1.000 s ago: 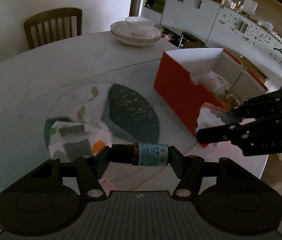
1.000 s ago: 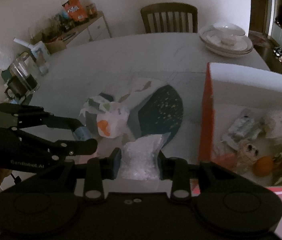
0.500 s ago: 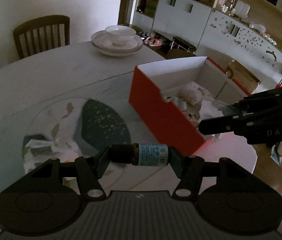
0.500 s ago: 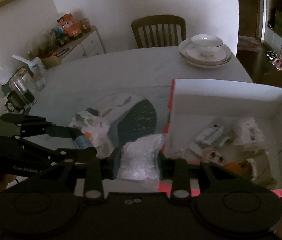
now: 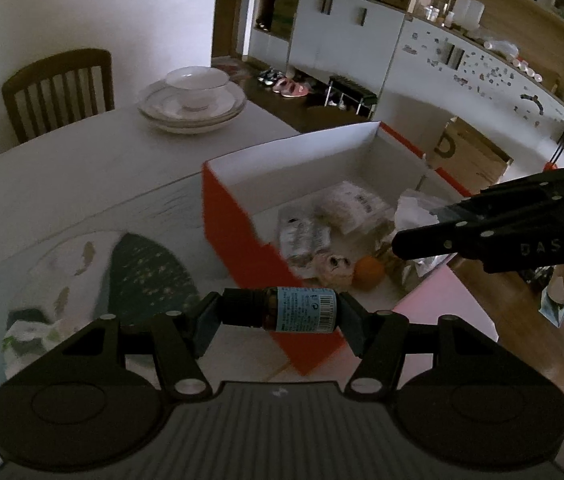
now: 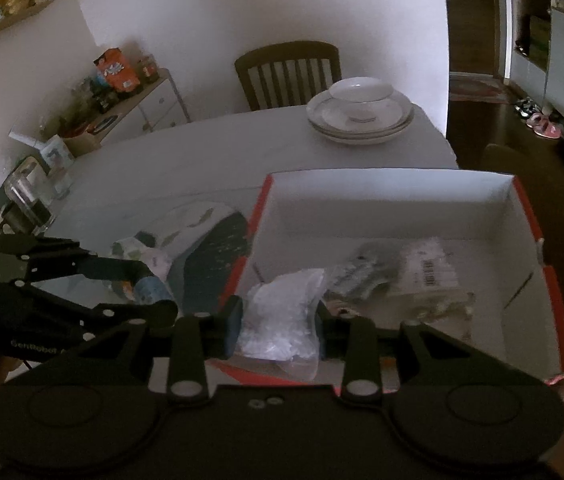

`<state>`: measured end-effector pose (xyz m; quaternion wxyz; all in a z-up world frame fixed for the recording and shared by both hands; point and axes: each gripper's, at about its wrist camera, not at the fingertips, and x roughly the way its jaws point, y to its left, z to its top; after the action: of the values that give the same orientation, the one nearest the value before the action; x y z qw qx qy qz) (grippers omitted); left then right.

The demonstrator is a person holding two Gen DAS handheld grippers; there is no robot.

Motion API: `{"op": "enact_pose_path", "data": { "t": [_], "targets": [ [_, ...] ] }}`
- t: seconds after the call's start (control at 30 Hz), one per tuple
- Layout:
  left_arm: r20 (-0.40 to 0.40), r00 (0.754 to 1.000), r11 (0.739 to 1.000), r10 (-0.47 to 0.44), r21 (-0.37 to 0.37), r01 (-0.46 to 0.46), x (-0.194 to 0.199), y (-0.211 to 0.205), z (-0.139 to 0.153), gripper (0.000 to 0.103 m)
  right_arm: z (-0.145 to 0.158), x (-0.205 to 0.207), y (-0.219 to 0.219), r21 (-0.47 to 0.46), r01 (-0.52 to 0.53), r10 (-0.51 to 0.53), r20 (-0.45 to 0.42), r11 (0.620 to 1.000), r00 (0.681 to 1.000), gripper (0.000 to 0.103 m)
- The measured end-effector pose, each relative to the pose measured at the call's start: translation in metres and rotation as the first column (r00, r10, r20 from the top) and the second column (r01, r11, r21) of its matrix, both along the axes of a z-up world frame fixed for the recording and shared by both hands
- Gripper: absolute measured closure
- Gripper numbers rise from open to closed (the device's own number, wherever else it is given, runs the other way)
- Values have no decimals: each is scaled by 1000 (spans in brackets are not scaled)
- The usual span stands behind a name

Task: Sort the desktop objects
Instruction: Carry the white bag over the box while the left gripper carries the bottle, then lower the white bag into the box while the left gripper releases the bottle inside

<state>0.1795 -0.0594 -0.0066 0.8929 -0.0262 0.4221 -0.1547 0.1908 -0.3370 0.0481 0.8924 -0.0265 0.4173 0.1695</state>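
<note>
My left gripper point(image 5: 278, 314) is shut on a small brown bottle point(image 5: 282, 314) with a blue label, held sideways just in front of the near corner of the red box point(image 5: 238, 240). My right gripper point(image 6: 278, 326) is shut on a clear crumpled plastic bag point(image 6: 282, 320) and holds it over the box's near left edge point(image 6: 238, 276). The box holds several wrapped packets point(image 5: 346, 204) and an orange fruit point(image 5: 368, 274). The right gripper also shows in the left wrist view point(image 5: 434, 228), above the box's right side. The left gripper shows in the right wrist view point(image 6: 150, 284).
A crumpled white wrapper point(image 5: 38, 332) lies on the round patterned mat point(image 5: 146, 276) left of the box. Stacked plates with a bowl point(image 6: 360, 114) stand at the table's far side, a wooden chair point(image 6: 288, 74) behind. Jars point(image 6: 26, 196) stand at the left edge.
Both grippers have moved right and up toward the red box, each holding its object. The right gripper's bag now hangs over the box's edge; the box interior has come into view.
</note>
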Motion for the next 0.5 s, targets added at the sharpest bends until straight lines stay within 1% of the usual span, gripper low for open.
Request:
{"op": "enact_pose_path", "data": {
  "t": [0.3, 0.5],
  "targets": [
    [13, 999, 999, -41, 21, 41, 21, -37, 3, 41, -1, 6, -42, 10, 28, -28, -7, 1000, 1000, 69],
    [17, 998, 997, -66, 48, 65, 42, -58, 1, 41, -1, 12, -63, 18, 36, -36, -7, 999, 999, 69]
  ]
}}
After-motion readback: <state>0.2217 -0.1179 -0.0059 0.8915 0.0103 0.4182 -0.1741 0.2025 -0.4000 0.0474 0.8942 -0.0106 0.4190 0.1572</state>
